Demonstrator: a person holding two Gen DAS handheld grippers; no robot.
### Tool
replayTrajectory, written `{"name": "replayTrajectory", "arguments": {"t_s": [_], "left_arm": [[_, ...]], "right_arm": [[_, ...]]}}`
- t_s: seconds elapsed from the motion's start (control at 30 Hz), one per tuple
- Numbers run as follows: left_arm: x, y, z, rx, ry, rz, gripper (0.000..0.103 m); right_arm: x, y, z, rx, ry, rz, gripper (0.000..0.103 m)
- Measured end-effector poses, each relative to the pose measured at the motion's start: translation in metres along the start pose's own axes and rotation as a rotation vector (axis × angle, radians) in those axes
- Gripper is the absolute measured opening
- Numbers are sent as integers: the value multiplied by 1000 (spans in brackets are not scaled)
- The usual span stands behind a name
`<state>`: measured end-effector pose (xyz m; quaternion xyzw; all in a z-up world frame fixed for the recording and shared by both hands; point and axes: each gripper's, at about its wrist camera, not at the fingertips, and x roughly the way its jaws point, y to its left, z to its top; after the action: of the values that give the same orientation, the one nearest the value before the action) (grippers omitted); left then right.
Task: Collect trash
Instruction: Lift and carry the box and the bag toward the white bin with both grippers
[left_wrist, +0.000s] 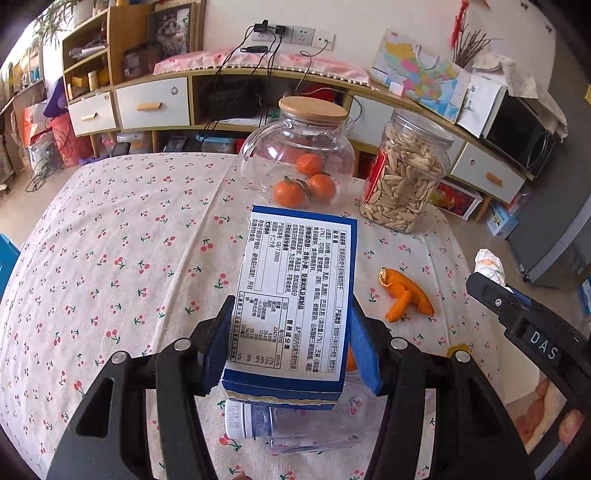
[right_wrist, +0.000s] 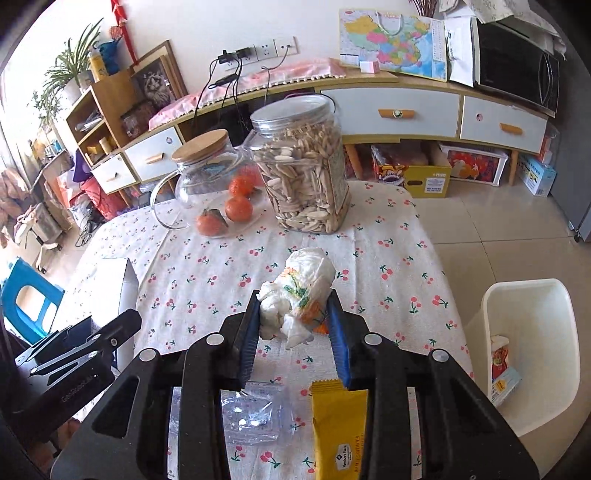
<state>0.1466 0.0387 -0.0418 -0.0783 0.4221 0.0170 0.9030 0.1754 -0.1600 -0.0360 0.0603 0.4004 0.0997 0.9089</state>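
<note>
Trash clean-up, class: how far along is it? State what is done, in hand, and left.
Done: wrappers already lie in the white bin. In hand: the left gripper holds a blue carton, the right gripper a crumpled tissue. Left: orange peel, crushed bottle, yellow wrapper.

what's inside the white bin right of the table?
The white bin holds a red-and-white packet and a light blue wrapper against its left wall. The bin's near wall hides the rest of the bottom.

My carton (left_wrist: 295, 295) hides most of the clear bottle (left_wrist: 295, 424) at six o'clock; its label is unreadable.
</note>
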Motion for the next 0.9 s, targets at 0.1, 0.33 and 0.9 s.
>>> {"name": "replayTrajectory", "arguments": {"t_s": [0.1,0.33,0.9], "left_arm": [[-3,-1,-1,-3,-13,16,57],[-17,-8,-1,7,-66,41,57],[-46,-42,-10,54,-181,57,57]], "right_arm": [[-9,8,-1,-25,-54,-17,33],[-29,16,-2,-81,-158,-75,33],[-61,-5,-6,-91,-267,-200,33]]}}
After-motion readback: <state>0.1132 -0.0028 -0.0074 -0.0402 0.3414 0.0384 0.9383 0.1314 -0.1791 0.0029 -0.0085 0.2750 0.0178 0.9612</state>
